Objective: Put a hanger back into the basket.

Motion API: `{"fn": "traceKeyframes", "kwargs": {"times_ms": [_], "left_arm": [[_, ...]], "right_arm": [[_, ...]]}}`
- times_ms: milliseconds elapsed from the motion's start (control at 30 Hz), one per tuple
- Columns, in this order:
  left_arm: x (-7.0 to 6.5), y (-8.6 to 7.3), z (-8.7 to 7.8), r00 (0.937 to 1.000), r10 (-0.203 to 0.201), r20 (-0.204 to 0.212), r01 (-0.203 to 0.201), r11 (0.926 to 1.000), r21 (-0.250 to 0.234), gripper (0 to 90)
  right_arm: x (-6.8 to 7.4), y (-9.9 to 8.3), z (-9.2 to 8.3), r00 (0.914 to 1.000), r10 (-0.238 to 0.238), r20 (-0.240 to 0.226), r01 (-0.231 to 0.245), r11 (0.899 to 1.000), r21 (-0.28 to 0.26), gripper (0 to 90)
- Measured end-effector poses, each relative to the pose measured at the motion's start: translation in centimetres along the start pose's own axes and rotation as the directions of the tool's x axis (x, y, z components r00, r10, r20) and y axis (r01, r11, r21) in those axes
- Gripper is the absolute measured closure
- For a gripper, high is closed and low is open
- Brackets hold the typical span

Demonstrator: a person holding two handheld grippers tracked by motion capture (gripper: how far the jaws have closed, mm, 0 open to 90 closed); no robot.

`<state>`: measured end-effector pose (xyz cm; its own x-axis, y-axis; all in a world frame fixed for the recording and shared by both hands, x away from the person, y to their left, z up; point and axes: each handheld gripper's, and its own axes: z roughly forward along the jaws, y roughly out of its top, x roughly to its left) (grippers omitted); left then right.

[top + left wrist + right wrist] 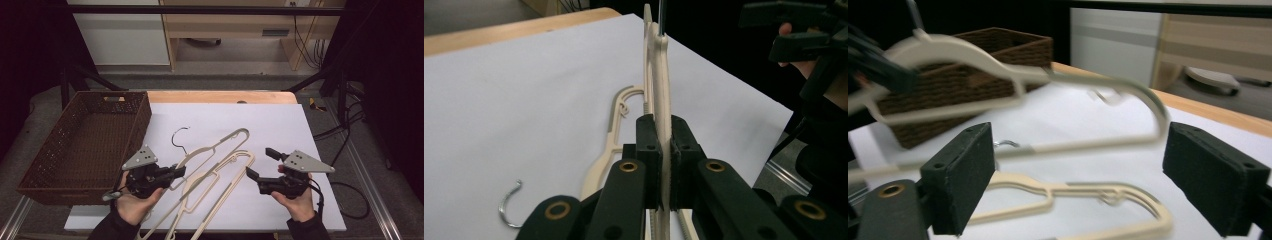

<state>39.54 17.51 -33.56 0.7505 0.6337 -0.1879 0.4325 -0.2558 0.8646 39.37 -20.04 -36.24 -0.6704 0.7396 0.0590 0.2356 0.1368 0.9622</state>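
Two cream plastic hangers are on the white sheet (280, 125). My left gripper (177, 172) (664, 150) is shut on the near hanger (239, 156) (661, 75) close to its neck and holds it on edge, lifted off the sheet. The other hanger (220, 141) (616, 120) (1073, 192) lies flat, its metal hook (180, 137) (509, 207) on the sheet. My right gripper (258, 161) (1078, 185) is open at the lifted hanger's (973, 52) far end, pads apart from it. In the left gripper view the right gripper (759, 30) shows at the top right.
A brown woven basket (135, 135) (973, 80) stands at the left of the table, beside the sheet. The wooden table edge (220, 96) runs along the back. Cables hang off the right side. White sheet lies bare behind the hangers.
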Motion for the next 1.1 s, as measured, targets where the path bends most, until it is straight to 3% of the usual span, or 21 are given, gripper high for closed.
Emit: {"fn": "traceKeyframes", "kwargs": {"times_ms": [167, 200, 467, 667, 733, 833, 900, 1100], "left_arm": [[0.6, 1.3, -1.3, 0.9984, 0.05, -0.026, -0.05, 0.9988, -0.002, 85.7], [0.8, 1.6, -1.7, 0.9977, 0.061, -0.031, -0.061, 0.9981, -0.004, 85.8], [2.7, 4.2, -5.3, 0.9905, 0.129, -0.049, -0.131, 0.99, -0.051, 85.8], [4.8, 5.6, -7.9, 0.9796, 0.177, -0.095, -0.184, 0.98, -0.076, 85.7], [5.7, 5.9, -8.6, 0.9731, 0.196, -0.122, -0.204, 0.9767, -0.066, 85.7], [7.4, 6.0, -9.5, 0.9706, 0.184, -0.155, -0.197, 0.9779, -0.07, 85.7], [8.6, 5.9, -10.1, 0.9732, 0.166, -0.159, -0.179, 0.9811, -0.072, 85.7], [12.4, 5.4, -11.9, 0.972, 0.128, -0.197, -0.145, 0.9868, -0.073, 85.7]], "right_arm": [[-1.7, -1.7, -1.1, 0.9981, 0.037, 0.049, -0.037, 0.999, 0.007, 10.0], [-2.4, -2.3, -1.4, 0.9952, 0.059, 0.079, -0.06, 0.998, 0.021, 7.8], [-4.2, -3.1, -2.3, 0.9867, 0.09, 0.135, -0.092, 0.996, 0.004, 6.3], [-4.6, -3.2, -2.5, 0.9826, 0.097, 0.158, -0.098, 0.995, 0.003, 6.0], [-4.8, -3.2, -2.6, 0.982, 0.099, 0.161, -0.1, 0.995, 0.001, 5.6], [-4.8, -3.2, -2.6, 0.9824, 0.095, 0.161, -0.096, 0.995, -0.002, 5.2], [-4.8, -3.1, -2.7, 0.9816, 0.098, 0.164, -0.098, 0.995, -0.004, 4.9], [-5.1, -3.2, -2.7, 0.9789, 0.096, 0.18, -0.097, 0.995, 0.002, 3.4]]}}
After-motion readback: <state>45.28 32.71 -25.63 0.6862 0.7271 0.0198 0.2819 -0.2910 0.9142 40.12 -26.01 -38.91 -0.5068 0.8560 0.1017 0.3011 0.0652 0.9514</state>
